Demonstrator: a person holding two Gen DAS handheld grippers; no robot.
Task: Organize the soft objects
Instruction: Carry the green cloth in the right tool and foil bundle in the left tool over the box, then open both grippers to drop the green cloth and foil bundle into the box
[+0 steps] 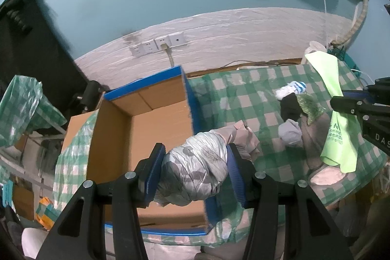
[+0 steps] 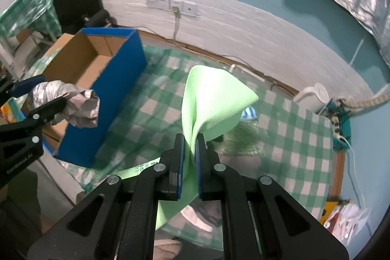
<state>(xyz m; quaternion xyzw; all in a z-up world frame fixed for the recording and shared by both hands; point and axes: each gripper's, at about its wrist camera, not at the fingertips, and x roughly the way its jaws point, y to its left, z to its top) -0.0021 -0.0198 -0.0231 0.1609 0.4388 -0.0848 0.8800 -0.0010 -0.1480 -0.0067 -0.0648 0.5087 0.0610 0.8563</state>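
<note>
The bundled cloth [image 1: 195, 169] is silver-grey with darker grey spots. The cloth [image 2: 214, 99] is plain light green. The box [image 2: 117, 99] is blue outside, brown inside. The table [image 1: 243, 101] cover is green-and-white checked.

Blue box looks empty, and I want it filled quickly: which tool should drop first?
Left: the left tool already holds the silver bundle over the blue box; the right tool holds the green cloth above the table.
</note>
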